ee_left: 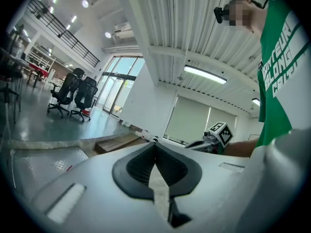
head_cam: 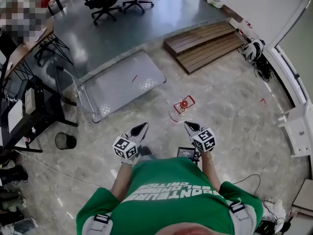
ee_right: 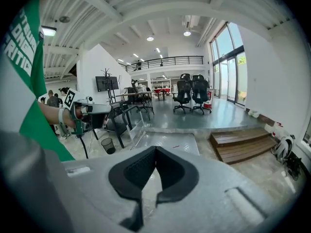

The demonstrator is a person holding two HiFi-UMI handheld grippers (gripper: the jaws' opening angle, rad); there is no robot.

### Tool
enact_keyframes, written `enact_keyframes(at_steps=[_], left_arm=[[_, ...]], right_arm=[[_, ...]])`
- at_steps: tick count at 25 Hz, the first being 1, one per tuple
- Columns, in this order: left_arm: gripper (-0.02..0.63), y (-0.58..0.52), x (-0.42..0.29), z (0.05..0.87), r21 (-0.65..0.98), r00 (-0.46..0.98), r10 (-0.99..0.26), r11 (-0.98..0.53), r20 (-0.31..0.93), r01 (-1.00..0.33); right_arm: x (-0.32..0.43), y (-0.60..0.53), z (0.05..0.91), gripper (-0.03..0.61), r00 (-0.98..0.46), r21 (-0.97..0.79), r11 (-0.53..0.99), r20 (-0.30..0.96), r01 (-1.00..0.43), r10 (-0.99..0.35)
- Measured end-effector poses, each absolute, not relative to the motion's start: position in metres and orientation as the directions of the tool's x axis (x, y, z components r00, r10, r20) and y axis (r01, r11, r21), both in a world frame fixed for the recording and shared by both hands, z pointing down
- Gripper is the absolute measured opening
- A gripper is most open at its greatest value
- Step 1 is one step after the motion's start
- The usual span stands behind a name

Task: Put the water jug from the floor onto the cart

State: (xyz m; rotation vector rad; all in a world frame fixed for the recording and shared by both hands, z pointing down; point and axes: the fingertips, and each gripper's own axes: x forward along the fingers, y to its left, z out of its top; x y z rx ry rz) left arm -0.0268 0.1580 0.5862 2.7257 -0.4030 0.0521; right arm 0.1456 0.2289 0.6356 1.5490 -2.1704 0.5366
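- Left tongs (head_cam: 142, 127) and right tongs (head_cam: 188, 125) are hanging shut, empty, short of the water jug (head_cam: 180, 110).
- It is looking rigid, heavy if full; the red top handle (head_cam: 185, 103) is offering the hold.

"NTEUR" on green shirt (ee_left: 285, 98) (partial)

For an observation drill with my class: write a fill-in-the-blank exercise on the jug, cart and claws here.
The water jug sits on the ___, not on the cart.
Its cap is ___.
The left claw and right claw are both ___, holding nothing.
The person's shirt is ___.
Missing words: floor; red; shut; green.
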Motion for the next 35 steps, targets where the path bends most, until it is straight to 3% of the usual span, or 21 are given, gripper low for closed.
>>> enact_keyframes(at_steps=[20, 35], left_arm=[[0.009, 0.097, -0.074, 0.594, 0.424, 0.959, -0.276, -0.863, 0.058, -0.274], [0.009, 0.055, -0.056, 0.595, 0.419, 0.954, -0.29, -0.858, 0.079, -0.296]], right_arm=[[0.062, 0.166, 0.653, -0.008, -0.374, -0.057, 0.432, 0.608, -0.9, -0.7], [0.075, 0.1, 0.652, -0.008, -0.429, -0.055, 0.496, 0.591, -0.866, -0.683]])
